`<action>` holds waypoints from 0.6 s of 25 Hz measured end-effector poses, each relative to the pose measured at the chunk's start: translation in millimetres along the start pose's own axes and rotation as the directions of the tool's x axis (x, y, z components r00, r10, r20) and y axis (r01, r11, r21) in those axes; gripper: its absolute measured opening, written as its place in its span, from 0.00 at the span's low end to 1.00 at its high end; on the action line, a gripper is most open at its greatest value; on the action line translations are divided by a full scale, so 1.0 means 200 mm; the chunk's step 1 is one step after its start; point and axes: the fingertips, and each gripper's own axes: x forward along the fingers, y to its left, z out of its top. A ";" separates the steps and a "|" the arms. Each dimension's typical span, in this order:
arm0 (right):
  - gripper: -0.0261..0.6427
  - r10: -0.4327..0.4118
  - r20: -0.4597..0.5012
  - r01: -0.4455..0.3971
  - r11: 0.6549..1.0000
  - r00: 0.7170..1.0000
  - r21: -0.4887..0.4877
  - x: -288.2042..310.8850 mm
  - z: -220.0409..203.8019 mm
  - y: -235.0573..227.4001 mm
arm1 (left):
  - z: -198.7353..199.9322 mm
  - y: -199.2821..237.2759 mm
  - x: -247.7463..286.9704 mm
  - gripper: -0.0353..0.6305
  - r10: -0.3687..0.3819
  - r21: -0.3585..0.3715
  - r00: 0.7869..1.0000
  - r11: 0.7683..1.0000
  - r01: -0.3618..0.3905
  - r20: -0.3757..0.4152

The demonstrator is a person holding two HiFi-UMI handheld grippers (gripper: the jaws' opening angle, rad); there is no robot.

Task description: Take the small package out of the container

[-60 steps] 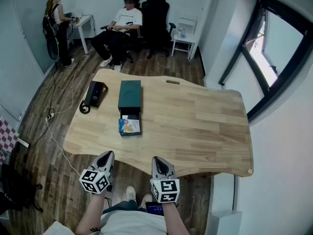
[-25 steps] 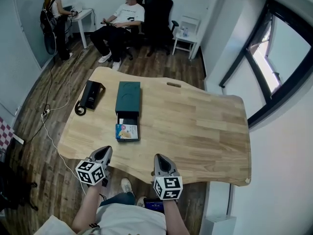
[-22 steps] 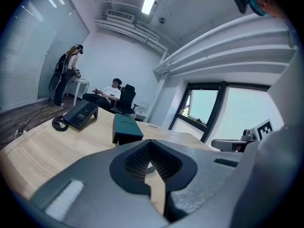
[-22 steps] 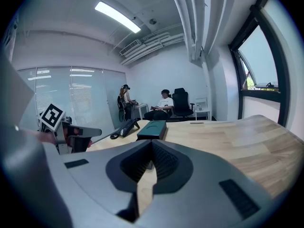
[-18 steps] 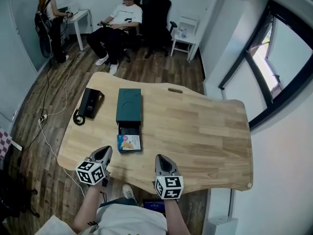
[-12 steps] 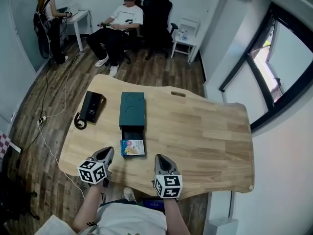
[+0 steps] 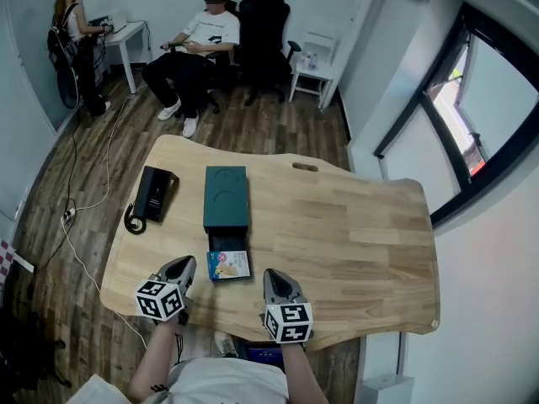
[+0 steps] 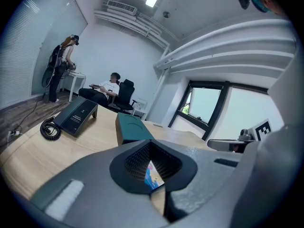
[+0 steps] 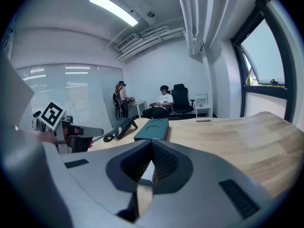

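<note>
A dark green container (image 7: 226, 196) lies on the wooden table (image 7: 354, 225), its drawer pulled out toward me. In the drawer lies the small colourful package (image 7: 228, 264). My left gripper (image 7: 183, 264) hovers over the table's near edge, just left of the package, jaws shut and empty. My right gripper (image 7: 274, 276) is level with it, to the package's right, also shut and empty. In the left gripper view the container (image 8: 132, 127) lies ahead, and a strip of the package (image 8: 153, 176) shows below the gripper's (image 8: 151, 142) joined tips. The right gripper view shows the container (image 9: 153, 128) ahead-left.
A black desk phone (image 7: 154, 194) with a coiled cord (image 7: 133, 223) sits left of the container. The table has a slot (image 7: 305, 167) at its far edge. Two people (image 7: 198, 45) and office chairs are at the far side of the room. A window wall is to the right.
The table has come nearer in the head view: both grippers, earlier short of its near edge, now reach over it beside the drawer. Both stay shut.
</note>
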 end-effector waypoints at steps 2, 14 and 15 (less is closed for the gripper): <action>0.05 0.002 -0.013 -0.002 1.000 1.000 0.005 0.01 -0.03 0.00 | -0.03 0.00 0.00 0.06 -0.001 -0.006 1.000 1.000 0.000 -0.007; 0.05 0.024 -0.062 -0.022 0.999 0.998 0.029 0.09 -0.12 0.00 | -0.20 0.04 0.06 0.06 0.015 -0.043 0.996 0.999 -0.019 -0.089; 0.05 0.025 -0.062 -0.023 0.999 0.998 0.029 0.09 -0.13 0.00 | -0.22 0.04 0.07 0.06 0.016 -0.046 0.995 0.999 -0.021 -0.098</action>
